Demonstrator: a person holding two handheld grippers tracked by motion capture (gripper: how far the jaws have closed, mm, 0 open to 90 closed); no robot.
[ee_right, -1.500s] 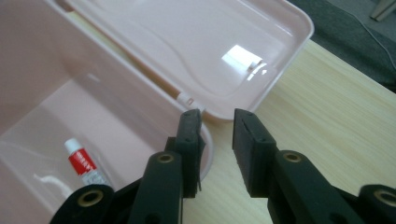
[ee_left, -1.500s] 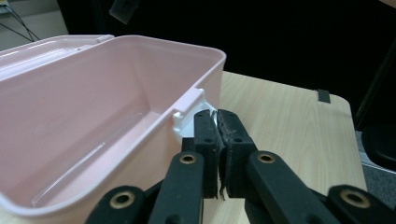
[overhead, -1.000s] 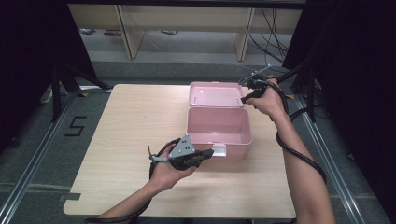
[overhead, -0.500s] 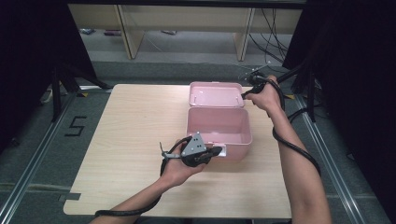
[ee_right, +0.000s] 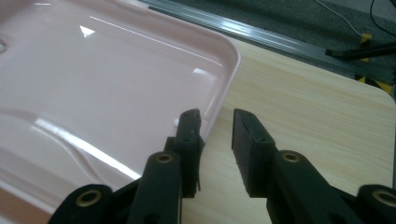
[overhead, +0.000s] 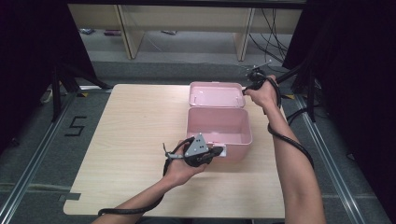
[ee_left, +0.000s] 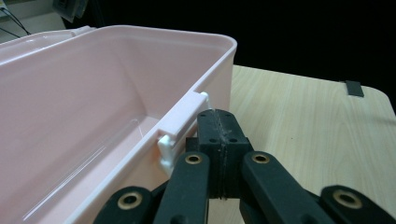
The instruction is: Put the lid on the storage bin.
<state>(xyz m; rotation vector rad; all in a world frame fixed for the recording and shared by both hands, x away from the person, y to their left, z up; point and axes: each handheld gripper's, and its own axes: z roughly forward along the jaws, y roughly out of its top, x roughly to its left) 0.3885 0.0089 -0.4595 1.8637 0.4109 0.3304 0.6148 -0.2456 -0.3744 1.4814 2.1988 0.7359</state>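
An open pink box [overhead: 243,140] stands on the wooden table, its lid [overhead: 215,95] lying flat behind it. My left gripper [overhead: 219,151] is at the box's front wall. Its jaws are shut with nothing between them, and its tip [ee_left: 218,116] sits right beside the white latch [ee_left: 180,126]. My right gripper [overhead: 245,91] is at the lid's right edge. Its jaws have just been closing and stand apart in the right gripper view [ee_right: 216,114], one over the lid [ee_right: 93,60] and one over the table. The lid's rim runs between them, unpressed.
The table [overhead: 130,140] has bare wood to the left of the box and in front of it. A metal rail [ee_right: 280,37] and floor lie past the far edge. Shelving legs [overhead: 126,32] and cables [overhead: 275,32] stand behind the table, and black curtains hang on both sides.
My left gripper has moved right, up to the box's front wall. The right hand has shifted a little toward the lid's right edge.
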